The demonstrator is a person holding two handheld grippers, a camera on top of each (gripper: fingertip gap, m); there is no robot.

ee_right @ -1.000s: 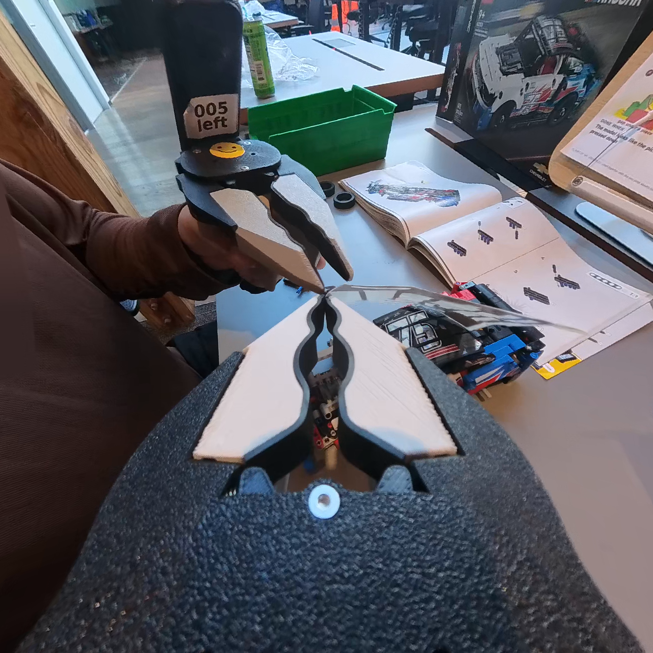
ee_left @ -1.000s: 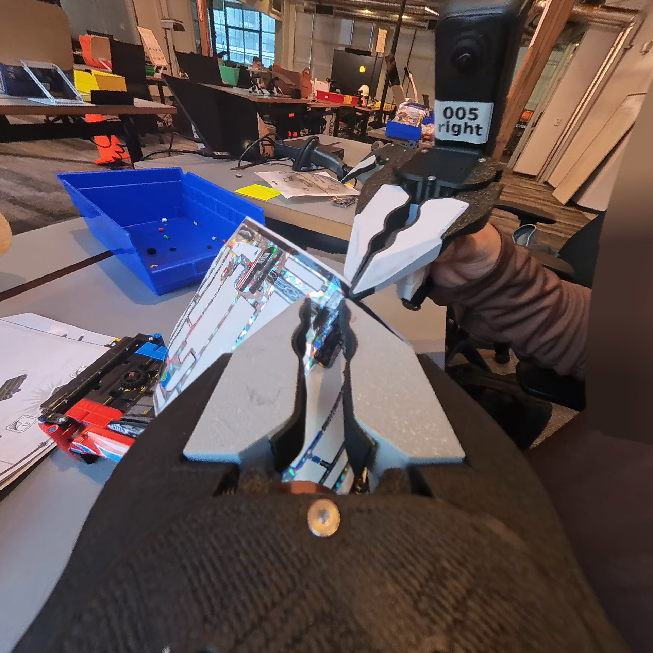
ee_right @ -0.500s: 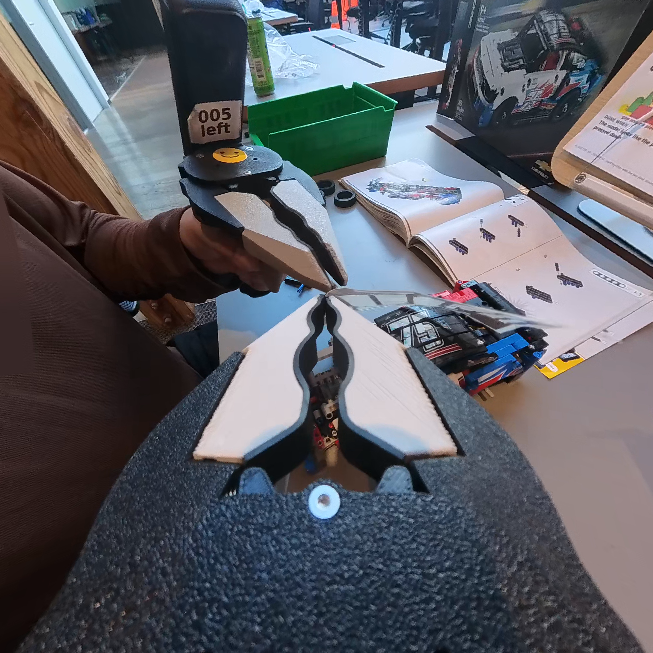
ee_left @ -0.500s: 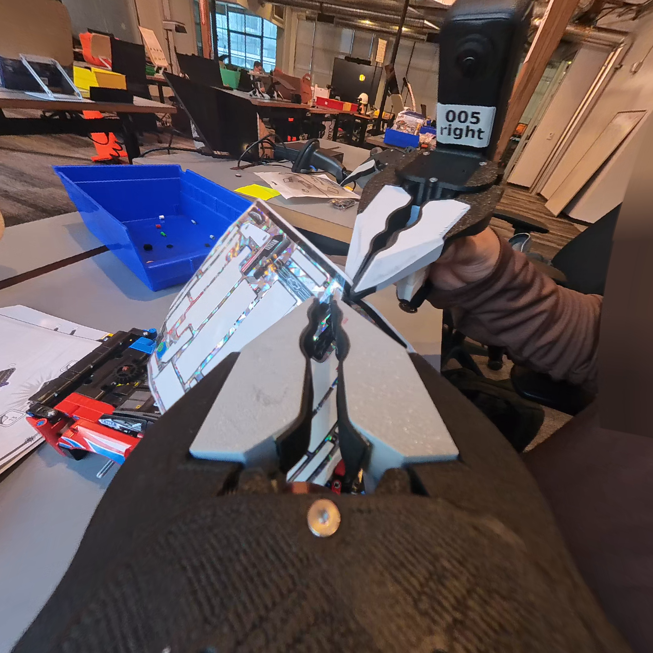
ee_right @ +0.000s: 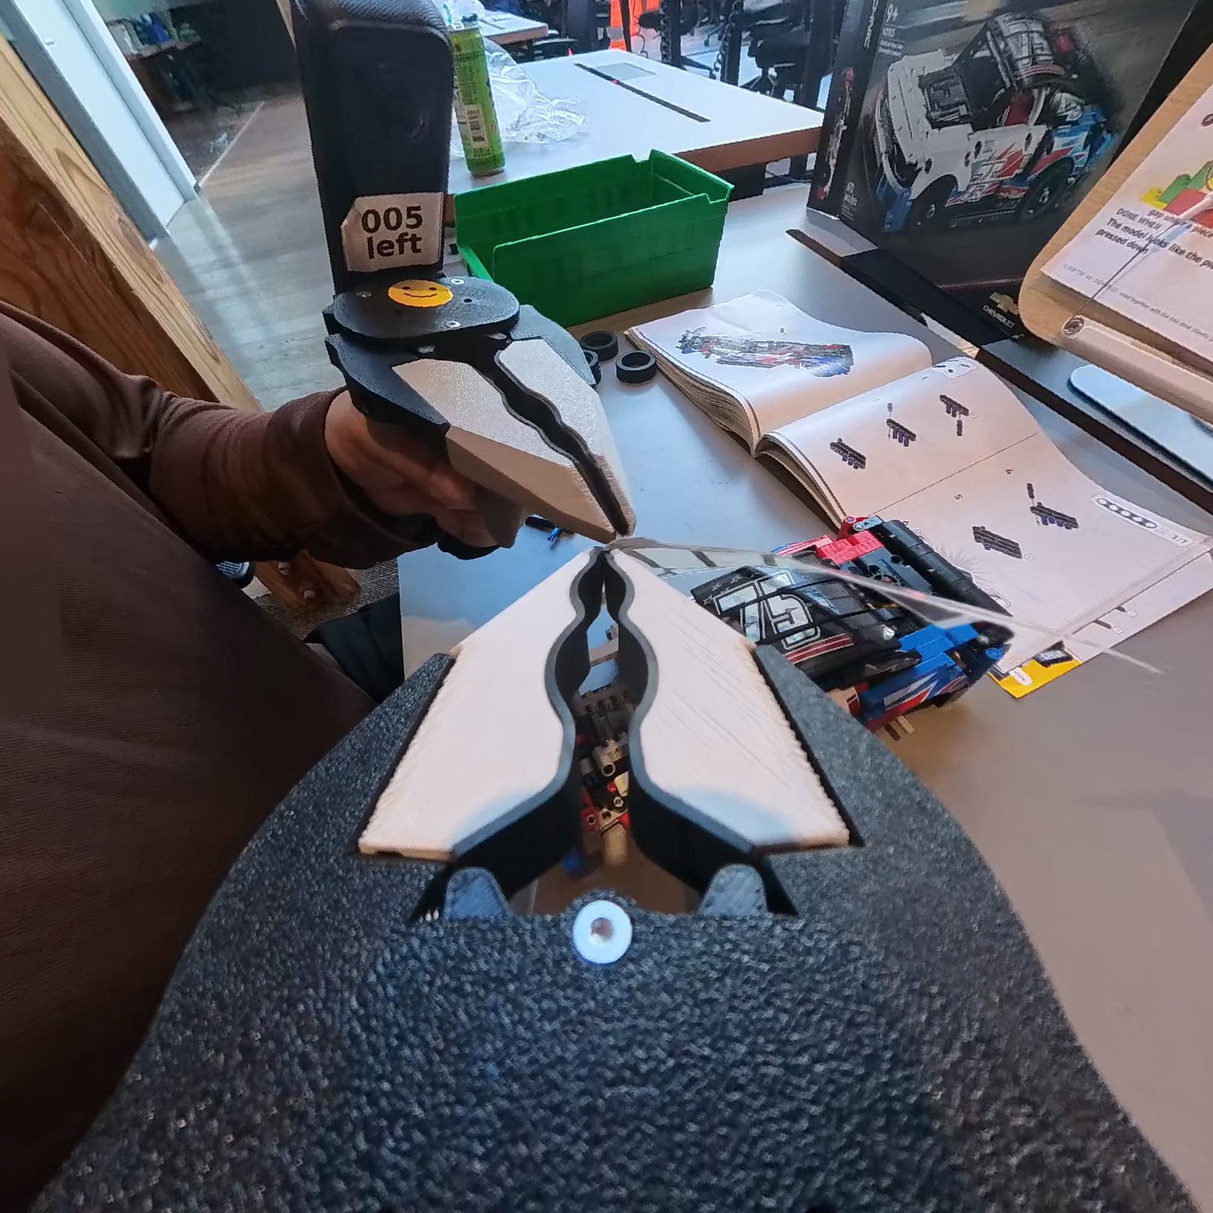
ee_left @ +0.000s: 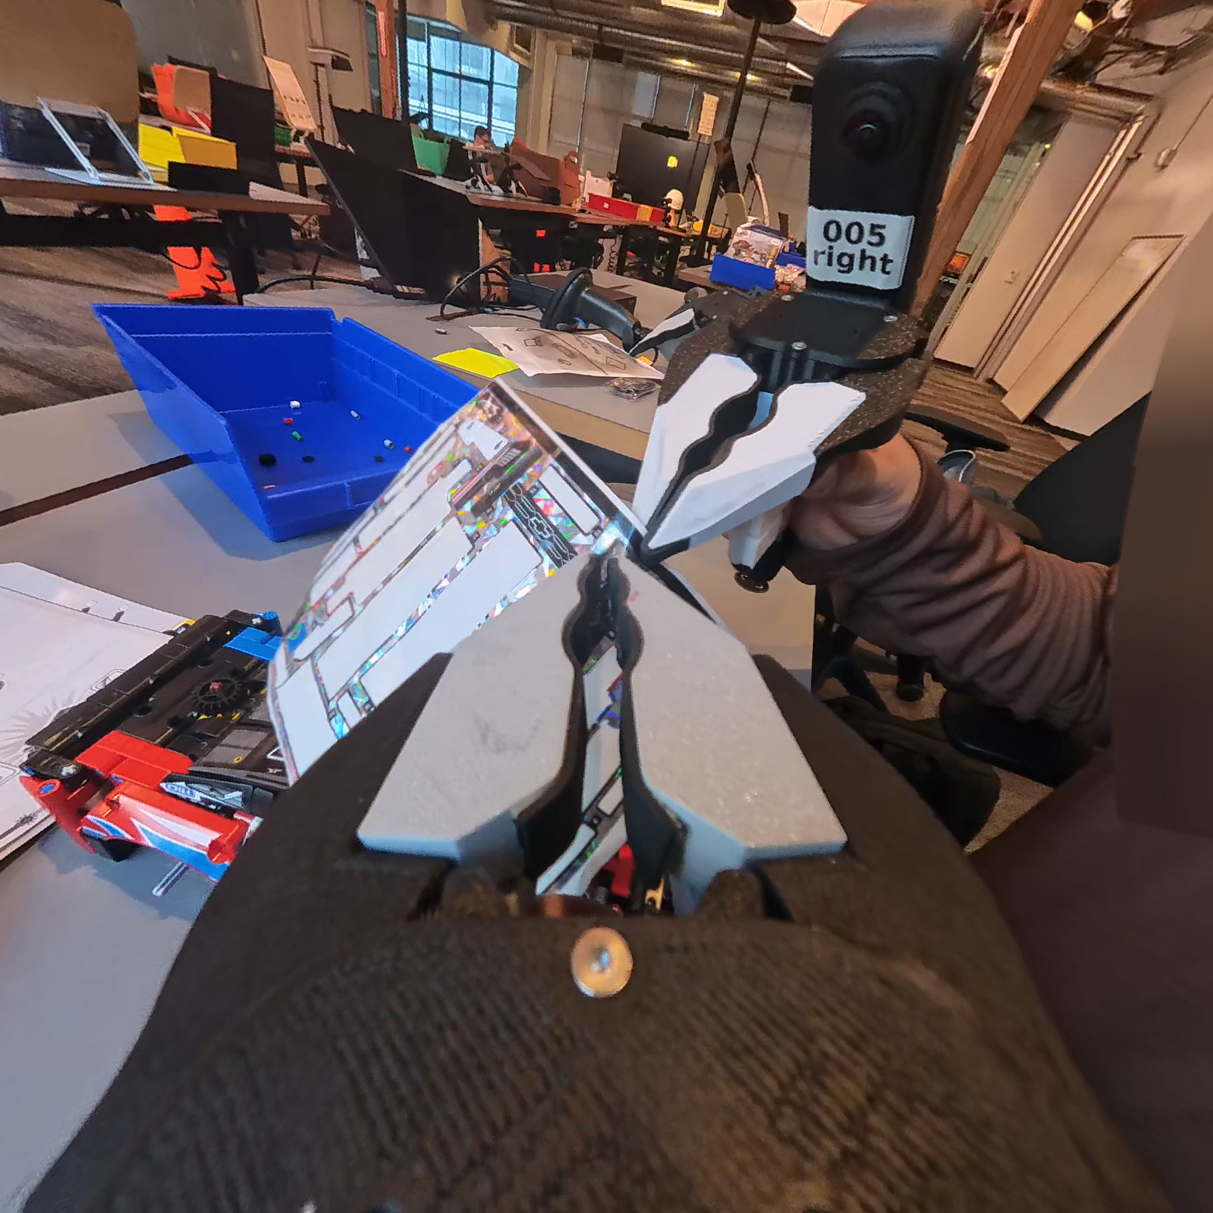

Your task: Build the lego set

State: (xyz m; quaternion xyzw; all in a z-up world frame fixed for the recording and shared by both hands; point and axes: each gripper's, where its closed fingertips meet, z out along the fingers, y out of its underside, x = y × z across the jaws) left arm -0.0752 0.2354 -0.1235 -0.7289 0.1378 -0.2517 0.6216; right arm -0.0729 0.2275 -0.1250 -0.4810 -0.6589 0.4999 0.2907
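Observation:
A shiny sticker sheet (ee_left: 446, 558) with white and holographic panels is held in the air above the table. My left gripper (ee_left: 607, 558) is shut on its near corner, and the sheet also shows through the gap between the fingers. My right gripper (ee_right: 600, 554) is shut, with its tips at that same corner; it also shows in the left wrist view (ee_left: 646, 541). From the right the sheet (ee_right: 820, 574) is seen nearly edge-on. The left gripper (ee_right: 617, 525) comes down onto it from above. The partly built black, red and blue car (ee_right: 853, 623) lies on the table beneath; it also shows in the left wrist view (ee_left: 151, 742).
An open instruction booklet (ee_right: 886, 426) lies beyond the car. A green bin (ee_right: 591, 223), black tyres (ee_right: 617, 354), the set's box (ee_right: 984, 131) and a green can (ee_right: 476, 98) stand farther back. A blue bin (ee_left: 262, 394) holds several small parts. A sleeved hand holds each gripper. Left and right tips are no more than a few centimetres apart.
The sheet has swung so more of its printed face turns toward the left camera and it reaches lower over the car. Both grippers stay shut, tips together at the corner.

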